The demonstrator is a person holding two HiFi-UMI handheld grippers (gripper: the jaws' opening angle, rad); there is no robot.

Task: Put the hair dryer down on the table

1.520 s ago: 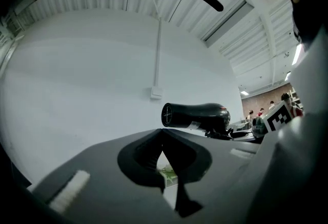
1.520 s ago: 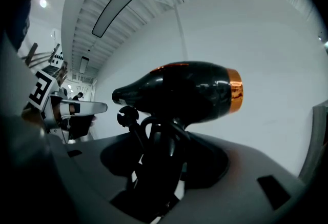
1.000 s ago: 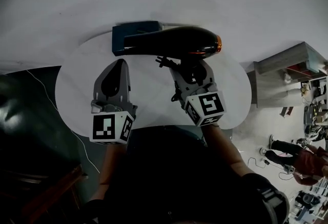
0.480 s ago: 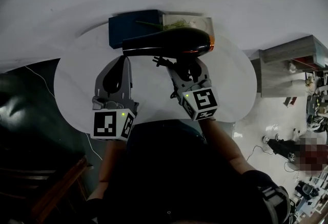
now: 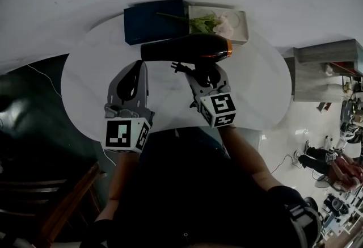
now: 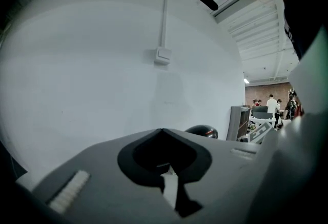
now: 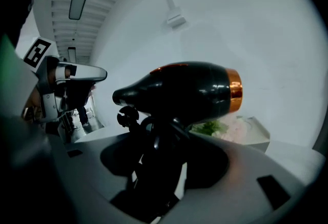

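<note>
While the right gripper [image 5: 204, 72] clamps the hair dryer's [image 5: 187, 48] half-hidden handle, the left gripper [image 5: 136, 68] is closed.

— What lies past your fingers?
— Ahead of my right fingers [image 5: 197, 79], a white tray [image 5: 243, 35] with greens [image 5: 202, 24] and something pale in it. Ahead of my left fingers [image 5: 143, 74], a dark blue box [image 5: 153, 21], just beside that tray.
— And off to the sides?
— Far right of my right fingers, a grey cabinet [image 5: 320, 59] and people [image 5: 340, 170]. Left of and behind my left ones, a wooden chair [image 5: 67, 196].
</note>
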